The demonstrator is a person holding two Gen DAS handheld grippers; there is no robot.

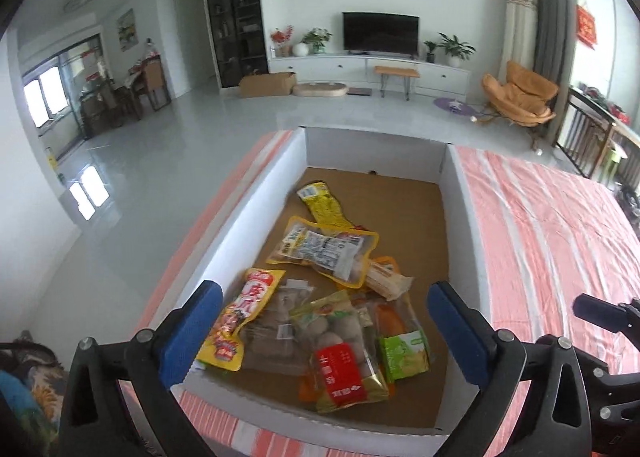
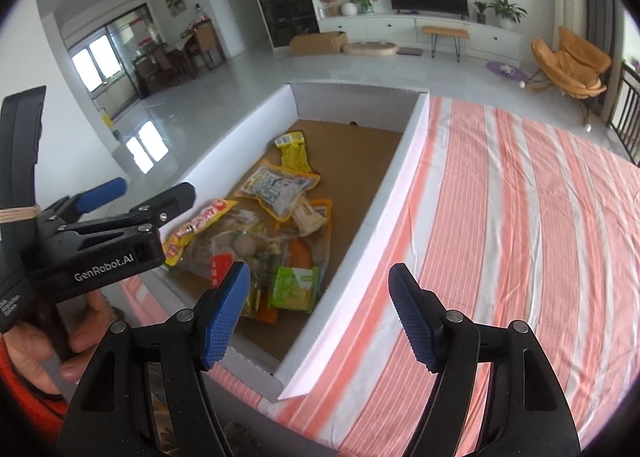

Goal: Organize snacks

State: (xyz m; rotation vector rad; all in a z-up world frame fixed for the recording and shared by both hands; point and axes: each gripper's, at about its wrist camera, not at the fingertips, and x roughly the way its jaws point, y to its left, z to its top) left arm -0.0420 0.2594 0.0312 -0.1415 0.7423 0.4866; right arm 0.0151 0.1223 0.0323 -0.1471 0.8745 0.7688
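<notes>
A white cardboard box with a brown floor lies on the striped bed and holds several snack packets: a long yellow one, a clear yellow-edged one, a red-yellow one, a meatball pack with a red label and a green one. My left gripper is open and empty above the box's near end. My right gripper is open and empty over the box's near right wall. The left gripper also shows in the right wrist view.
The bed's pink-and-white striped cover spreads to the right of the box. Beyond lie a glossy floor, a TV unit, a cardboard carton and an orange chair.
</notes>
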